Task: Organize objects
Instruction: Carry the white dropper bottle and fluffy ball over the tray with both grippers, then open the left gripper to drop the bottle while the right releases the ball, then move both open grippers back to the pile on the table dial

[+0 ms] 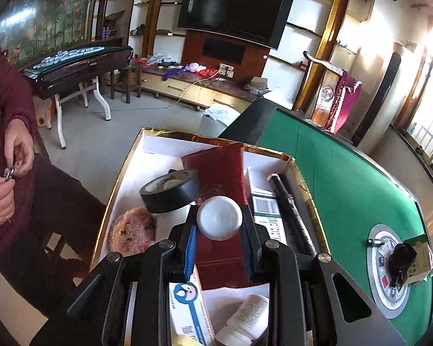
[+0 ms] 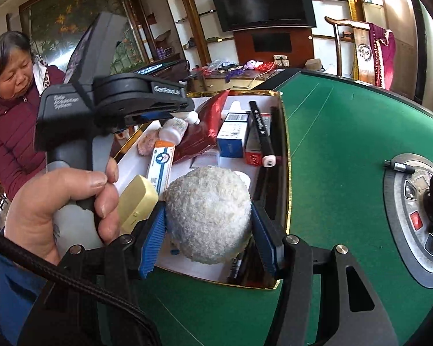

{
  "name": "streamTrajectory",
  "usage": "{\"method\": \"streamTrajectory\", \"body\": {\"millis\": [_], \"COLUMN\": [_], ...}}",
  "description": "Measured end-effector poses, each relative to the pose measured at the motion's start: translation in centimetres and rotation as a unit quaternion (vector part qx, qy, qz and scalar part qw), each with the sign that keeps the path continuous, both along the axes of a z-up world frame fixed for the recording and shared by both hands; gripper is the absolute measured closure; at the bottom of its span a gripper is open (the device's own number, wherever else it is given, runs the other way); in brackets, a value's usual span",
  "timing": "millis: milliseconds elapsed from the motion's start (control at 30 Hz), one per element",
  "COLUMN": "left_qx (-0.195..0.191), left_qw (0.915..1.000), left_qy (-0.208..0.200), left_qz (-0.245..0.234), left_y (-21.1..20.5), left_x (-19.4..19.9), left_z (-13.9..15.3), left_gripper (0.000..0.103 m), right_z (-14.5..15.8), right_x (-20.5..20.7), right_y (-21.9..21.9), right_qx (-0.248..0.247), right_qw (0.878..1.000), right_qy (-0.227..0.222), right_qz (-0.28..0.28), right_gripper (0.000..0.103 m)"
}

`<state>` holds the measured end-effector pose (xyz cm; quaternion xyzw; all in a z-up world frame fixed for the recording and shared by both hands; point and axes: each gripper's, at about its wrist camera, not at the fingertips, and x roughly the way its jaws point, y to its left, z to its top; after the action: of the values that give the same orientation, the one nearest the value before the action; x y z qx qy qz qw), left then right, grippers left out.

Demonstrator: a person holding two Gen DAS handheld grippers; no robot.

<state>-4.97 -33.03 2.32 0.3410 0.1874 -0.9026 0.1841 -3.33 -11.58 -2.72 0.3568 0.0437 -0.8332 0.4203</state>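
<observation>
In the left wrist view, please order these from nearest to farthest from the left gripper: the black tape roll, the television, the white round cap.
1. White round cap: held between the fingers of the left gripper.
2. Black tape roll: just beyond, up and left, inside the box.
3. Television: far off, on the back wall.

Black two-finger grippers: ribbed blue pads on the fingers (image 2: 152,238), silver pivot screws, braided black cable (image 2: 80,285).

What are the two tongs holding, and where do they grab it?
The left tongs pinch a small white bottle by the sides of its cap. The right tongs squeeze a fluffy white ball at its left and right sides.
</observation>
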Motion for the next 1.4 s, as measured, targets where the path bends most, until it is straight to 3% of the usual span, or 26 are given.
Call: {"method": "streamTrajectory", "body": {"millis": [400,433,533,667,867,1000,1233,1400], "left_qx": [0.014,0.015,0.029,0.022,0.014,0.008,-0.041,-0.068], "left_qw": [0.9996,0.9996,0.9993,0.9986,0.9981,0.9981,0.9956,0.9907], "left_qy": [-0.010,-0.008,0.005,0.040,0.056,0.060,0.074,0.074], "left_qz": [0.021,0.022,0.023,0.026,0.025,0.010,-0.040,-0.092], "left_y": [-1.5,-1.6,-1.8,-1.7,-1.5,-0.8,3.7,8.4], "left_x": [0.3,0.3,0.6,1.5,1.6,1.4,1.1,0.8], "left_z": [-1.1,-1.1,-0.9,0.3,0.8,1.0,2.1,2.4], "left_gripper": [0.079,0.076,0.051,0.047,0.045,0.045,0.045,0.045], "right_z": [-0.7,-0.7,-0.4,0.8,2.2,2.5,3.1,3.3], "right_x": [0.6,0.6,0.3,0.1,-0.5,-1.2,-2.7,-4.0], "right_y": [-2.4,-2.3,-1.9,-0.4,1.7,4.4,14.4,23.5], "right_qx": [0.012,0.011,0.015,-0.013,-0.058,-0.081,-0.112,-0.124], "right_qw": [0.999,1.000,1.000,1.000,0.998,0.996,0.987,0.963], "right_qy": [0.011,0.011,0.007,0.018,0.006,-0.011,-0.009,-0.015], "right_qz": [0.029,0.026,0.014,0.005,-0.010,-0.031,-0.116,-0.239], "right_gripper": [0.041,0.040,0.033,0.024,0.024,0.024,0.024,0.024]}}
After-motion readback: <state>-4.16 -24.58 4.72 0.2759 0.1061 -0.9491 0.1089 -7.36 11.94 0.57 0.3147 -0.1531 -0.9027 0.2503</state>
